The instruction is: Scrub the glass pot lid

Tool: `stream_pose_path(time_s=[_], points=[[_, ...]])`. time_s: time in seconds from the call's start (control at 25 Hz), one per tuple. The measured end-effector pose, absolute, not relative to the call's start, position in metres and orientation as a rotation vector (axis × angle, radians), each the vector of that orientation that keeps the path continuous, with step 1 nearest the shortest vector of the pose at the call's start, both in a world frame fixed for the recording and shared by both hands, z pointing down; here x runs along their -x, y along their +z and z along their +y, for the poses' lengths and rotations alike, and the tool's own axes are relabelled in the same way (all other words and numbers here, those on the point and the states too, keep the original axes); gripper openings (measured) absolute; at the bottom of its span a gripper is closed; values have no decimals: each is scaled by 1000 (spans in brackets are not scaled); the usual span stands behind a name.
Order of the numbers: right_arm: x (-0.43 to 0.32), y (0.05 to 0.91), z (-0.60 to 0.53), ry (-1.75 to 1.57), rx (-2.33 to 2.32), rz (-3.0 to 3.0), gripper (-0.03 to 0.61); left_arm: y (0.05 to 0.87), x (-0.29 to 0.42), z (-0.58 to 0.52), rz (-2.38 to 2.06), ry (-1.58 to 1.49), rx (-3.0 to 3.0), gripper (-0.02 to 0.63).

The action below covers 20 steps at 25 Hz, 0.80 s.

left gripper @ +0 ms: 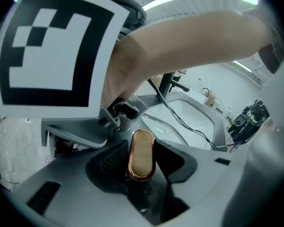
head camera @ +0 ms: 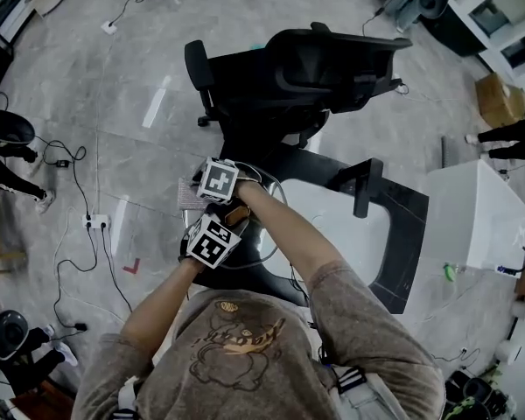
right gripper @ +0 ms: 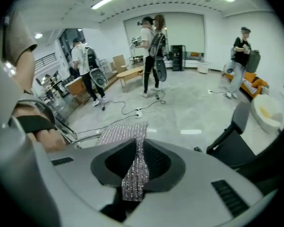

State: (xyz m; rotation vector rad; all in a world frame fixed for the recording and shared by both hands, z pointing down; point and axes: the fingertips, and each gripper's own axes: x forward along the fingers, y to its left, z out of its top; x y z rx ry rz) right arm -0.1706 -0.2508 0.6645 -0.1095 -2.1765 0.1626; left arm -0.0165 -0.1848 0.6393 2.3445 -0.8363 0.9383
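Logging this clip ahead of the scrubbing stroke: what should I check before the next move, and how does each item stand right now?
1. Left tool shut on the lid handle: ok.
2. Right tool shut on the scrub cloth: ok.
3. Cloth lying against the glass lid: cannot tell; the cloth spreads out beside the rim, but contact is not visible.
4. Lid held over the sink: cannot tell from the head view.
5. Arms uncrossed for free strokes: not ok; the right forearm passes over the left tool.
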Motion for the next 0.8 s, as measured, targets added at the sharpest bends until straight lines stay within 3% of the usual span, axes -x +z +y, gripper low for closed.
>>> stream_pose_path(time_s=[0.28,0.8], points=[[184,663,-213,196,412,-2151,72,641,17,-185,-828,890,-2348,190],[175,661,-234,252,269,-2208,72,637,15,-187,-821,856,-2355,193]])
